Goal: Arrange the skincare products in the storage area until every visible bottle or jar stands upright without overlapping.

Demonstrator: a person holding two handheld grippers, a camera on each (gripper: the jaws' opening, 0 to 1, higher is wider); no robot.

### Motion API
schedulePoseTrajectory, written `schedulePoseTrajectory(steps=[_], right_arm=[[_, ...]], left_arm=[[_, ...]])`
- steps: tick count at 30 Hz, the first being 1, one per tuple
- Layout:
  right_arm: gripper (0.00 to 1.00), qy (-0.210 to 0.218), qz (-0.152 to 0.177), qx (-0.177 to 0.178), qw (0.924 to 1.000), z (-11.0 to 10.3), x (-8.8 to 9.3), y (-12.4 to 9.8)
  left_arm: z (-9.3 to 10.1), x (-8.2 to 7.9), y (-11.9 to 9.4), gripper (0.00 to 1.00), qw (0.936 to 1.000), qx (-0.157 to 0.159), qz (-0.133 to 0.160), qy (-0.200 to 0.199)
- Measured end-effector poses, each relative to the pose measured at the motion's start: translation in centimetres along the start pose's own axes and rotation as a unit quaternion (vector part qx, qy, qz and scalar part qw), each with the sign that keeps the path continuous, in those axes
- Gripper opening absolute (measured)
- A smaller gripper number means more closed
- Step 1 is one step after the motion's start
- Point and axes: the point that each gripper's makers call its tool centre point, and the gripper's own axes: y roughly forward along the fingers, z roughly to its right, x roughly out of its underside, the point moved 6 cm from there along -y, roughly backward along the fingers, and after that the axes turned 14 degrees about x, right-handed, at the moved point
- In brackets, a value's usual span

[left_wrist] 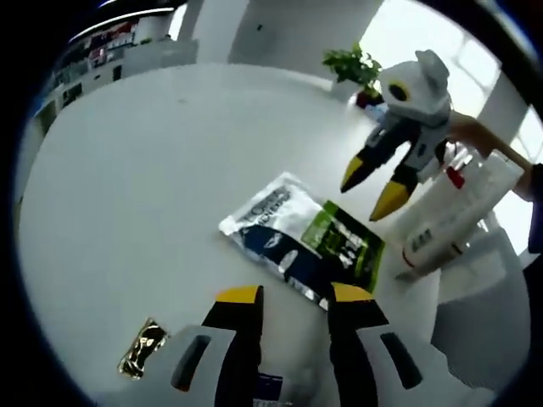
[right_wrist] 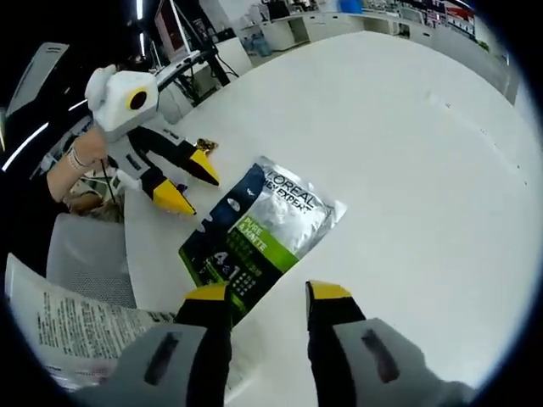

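On the white counter (left_wrist: 144,186) lies a flat silver, dark blue and green pouch (left_wrist: 301,242) — the skincare pack, lying down rather than standing. In the right gripper view its print reads "L'OREAL MEN EXPERT" with a green panel below; the smaller lines under that are too fine to read. A small gold sachet (left_wrist: 144,348) lies apart from it, near the left tool (left_wrist: 293,295).

Neither tool holds anything. The left tool's jaws stand apart just short of the pouch's near edge, and the right tool (right_wrist: 267,292) likewise has its jaws apart, poised at the pouch's green end. A white tube (left_wrist: 454,212) with red markings rests at the counter's edge by the right tool; its writing is probably a label, but blurred.

The step in hand looks like the approach to the pouch. The next move calls for pinching one short edge cleanly — a thin flat pack gives little to grip — then lifting it toward upright.
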Motion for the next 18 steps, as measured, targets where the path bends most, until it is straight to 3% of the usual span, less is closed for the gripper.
schedulePoseTrajectory(steps=[4,9,12,16,18], right_arm=[[0.28,-0.010,-0.021,-0.002,0.9997,0.1,0.3,0.5],[0.27,-0.009,-0.022,-0.012,0.9997,-0.1,0.2,0.9],[0.26,-0.011,-0.025,-0.014,0.9995,-0.1,0.1,1.2],[0.22,-0.001,-0.025,-0.018,0.9995,0.0,0.0,1.4],[0.20,0.004,-0.022,-0.021,0.9995,-0.3,0.1,1.3]], left_arm=[[0.3,0.1,0.5,0.31,0.9997,0.008,0.005,-0.021],[0.5,-0.1,0.9,0.36,0.9987,0.014,0.018,-0.045],[0.9,-0.8,1.1,0.46,0.9942,0.034,0.061,-0.082],[0.3,-0.5,0.8,0.48,0.9956,0.025,0.044,-0.079],[0.3,-0.8,0.9,0.50,0.9922,0.029,0.062,-0.104]])
